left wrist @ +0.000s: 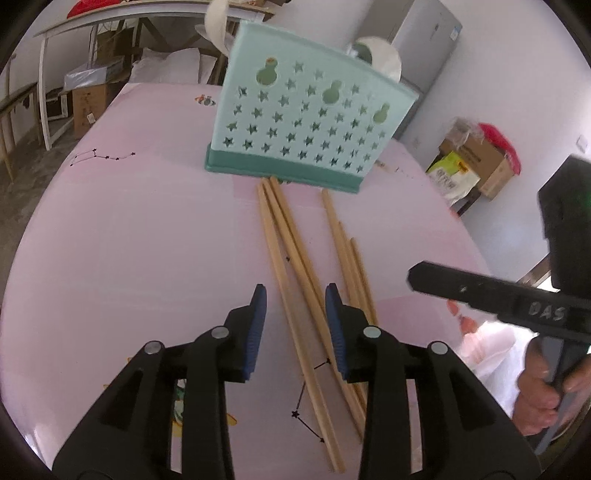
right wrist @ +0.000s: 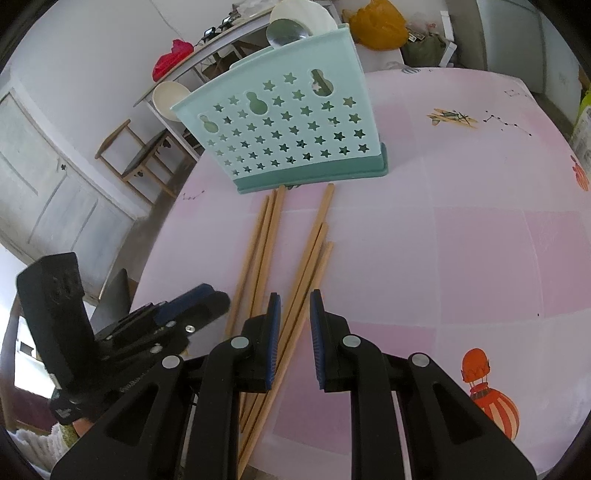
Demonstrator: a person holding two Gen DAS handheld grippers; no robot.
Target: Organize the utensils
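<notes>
A mint-green plastic utensil caddy [left wrist: 306,118] with star-shaped cut-outs and a darker teal base stands upright on the pink patterned bench [left wrist: 140,240], toward its far side. White spoons [right wrist: 295,22] stick up out of its top.

Six long light-wood chopsticks [left wrist: 295,258] lie flat on the bench in front of the caddy, in two loose groups of three; the far tips of the left group reach up to the teal base, or very near it. They run lengthwise from the caddy toward the cameras.

The left gripper [left wrist: 295,314] hangs above the near part of the left group with its jaws apart; the sticks show in the gap between the blue pads [left wrist: 258,325], and the pads press on nothing.

The right gripper [right wrist: 294,321] hovers over the right group, its jaws also apart with a narrower gap. Chopsticks pass under and between its blue pads [right wrist: 274,332]; whether the pads touch them I cannot tell, and the sticks look to lie flat on the bench.

In the left wrist view a hand [left wrist: 543,391] holds the right gripper's handle at the right edge.
</notes>
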